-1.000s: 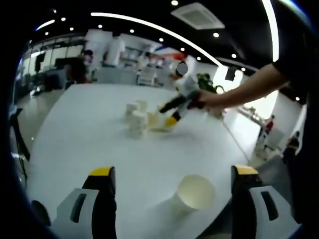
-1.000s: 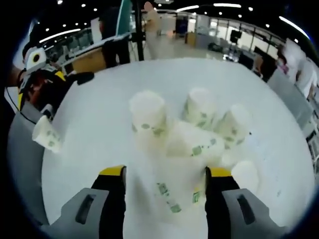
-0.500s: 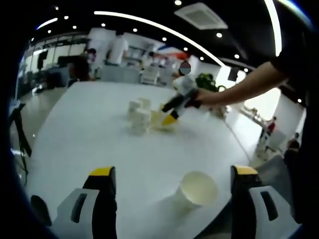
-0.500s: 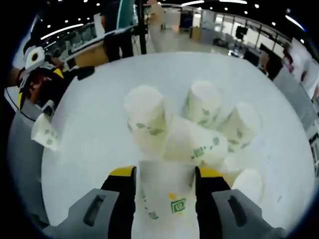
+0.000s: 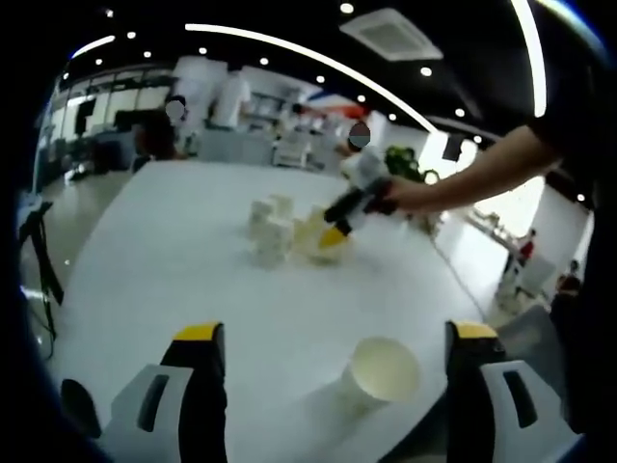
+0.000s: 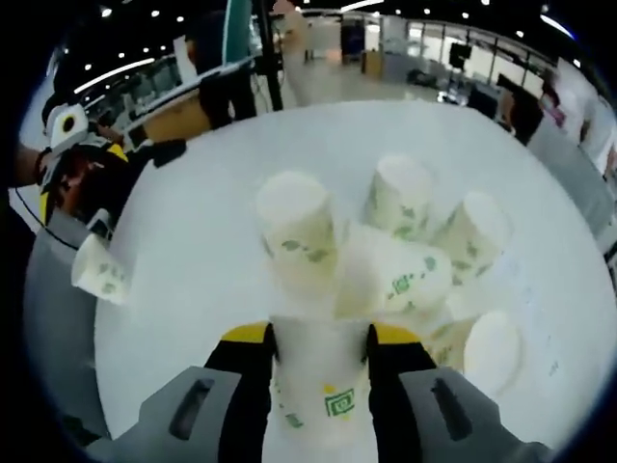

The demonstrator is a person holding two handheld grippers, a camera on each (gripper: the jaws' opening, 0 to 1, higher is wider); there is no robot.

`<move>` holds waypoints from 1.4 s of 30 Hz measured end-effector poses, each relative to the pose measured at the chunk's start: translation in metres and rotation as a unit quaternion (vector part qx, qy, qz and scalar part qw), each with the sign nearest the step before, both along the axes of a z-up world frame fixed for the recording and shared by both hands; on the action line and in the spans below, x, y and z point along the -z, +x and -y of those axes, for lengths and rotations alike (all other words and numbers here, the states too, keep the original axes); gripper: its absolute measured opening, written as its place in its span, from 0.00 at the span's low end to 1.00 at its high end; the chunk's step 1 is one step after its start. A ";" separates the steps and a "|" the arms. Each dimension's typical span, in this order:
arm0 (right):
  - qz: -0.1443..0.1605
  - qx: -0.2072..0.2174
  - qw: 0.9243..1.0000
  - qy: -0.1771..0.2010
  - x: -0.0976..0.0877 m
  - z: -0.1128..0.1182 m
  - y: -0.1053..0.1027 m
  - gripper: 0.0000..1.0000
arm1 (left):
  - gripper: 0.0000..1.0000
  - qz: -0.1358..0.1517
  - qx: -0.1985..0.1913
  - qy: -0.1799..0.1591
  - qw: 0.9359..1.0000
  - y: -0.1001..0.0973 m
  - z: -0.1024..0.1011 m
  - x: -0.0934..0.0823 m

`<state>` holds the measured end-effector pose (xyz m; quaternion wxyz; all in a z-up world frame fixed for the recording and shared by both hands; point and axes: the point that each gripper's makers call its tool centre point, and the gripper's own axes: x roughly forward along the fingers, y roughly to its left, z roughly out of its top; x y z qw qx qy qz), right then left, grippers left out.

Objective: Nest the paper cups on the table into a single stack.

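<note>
My right gripper (image 6: 319,340) is clamping a paper cup (image 6: 319,386); my left gripper (image 5: 335,338) is gaping around another cup (image 5: 383,370).

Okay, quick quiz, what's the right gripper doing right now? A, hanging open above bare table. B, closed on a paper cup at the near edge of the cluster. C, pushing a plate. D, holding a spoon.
B: in the right gripper view the right gripper has its yellow-tipped fingers pressed against both sides of a paper cup, with the other cups just beyond.
</note>
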<state>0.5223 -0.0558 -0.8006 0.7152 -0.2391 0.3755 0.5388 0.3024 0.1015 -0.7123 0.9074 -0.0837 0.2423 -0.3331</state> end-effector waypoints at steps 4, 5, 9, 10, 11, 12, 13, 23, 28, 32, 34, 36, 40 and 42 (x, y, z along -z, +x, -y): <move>-0.003 0.020 1.000 0.023 -0.013 0.001 -0.006 0.35 | 0.92 0.005 0.007 0.002 1.000 0.003 0.001 -0.005; -0.007 0.032 0.999 0.038 -0.018 0.001 -0.008 0.35 | 0.92 0.007 0.008 0.001 1.000 0.004 0.001 -0.006; -0.016 0.055 0.996 0.068 -0.030 0.004 -0.021 0.34 | 0.92 0.016 0.013 0.001 1.000 0.007 0.002 -0.014; -0.016 0.058 0.995 0.075 -0.033 0.005 -0.024 0.34 | 0.92 0.018 0.014 0.000 1.000 0.007 0.002 -0.015; -0.018 0.066 0.994 0.087 -0.039 0.005 -0.030 0.34 | 0.92 0.019 0.015 0.000 1.000 0.008 0.002 -0.017; -0.018 0.072 0.992 0.102 -0.044 0.004 -0.033 0.34 | 0.92 0.021 0.016 -0.001 1.000 0.008 0.003 -0.018; -0.019 0.077 0.990 0.115 -0.050 0.005 -0.038 0.34 | 0.92 0.025 0.018 -0.001 1.000 0.008 0.003 -0.021; -0.014 0.107 0.980 0.169 -0.080 0.010 -0.094 0.33 | 0.91 0.035 0.045 0.007 0.998 0.003 0.012 -0.027; -0.007 0.103 0.977 0.186 -0.093 0.007 -0.111 0.33 | 0.90 0.034 0.058 0.013 0.998 0.000 0.016 -0.026; -0.003 0.105 0.972 0.210 -0.106 -0.002 -0.119 0.33 | 0.91 0.033 0.061 0.014 0.998 -0.002 0.016 -0.025; 0.001 0.106 0.970 0.220 -0.111 -0.007 -0.122 0.33 | 0.91 0.034 0.062 0.014 0.997 -0.003 0.017 -0.024; 0.007 0.102 0.968 0.231 -0.117 -0.014 -0.126 0.33 | 0.91 0.031 0.066 0.019 0.997 -0.005 0.016 -0.021; 0.010 0.091 0.958 0.272 -0.136 -0.031 -0.134 0.33 | 0.91 0.031 0.067 0.023 0.997 -0.007 0.014 -0.019; 0.009 0.084 0.956 0.281 -0.140 -0.037 -0.137 0.33 | 0.91 0.032 0.067 0.027 0.997 -0.008 0.012 -0.017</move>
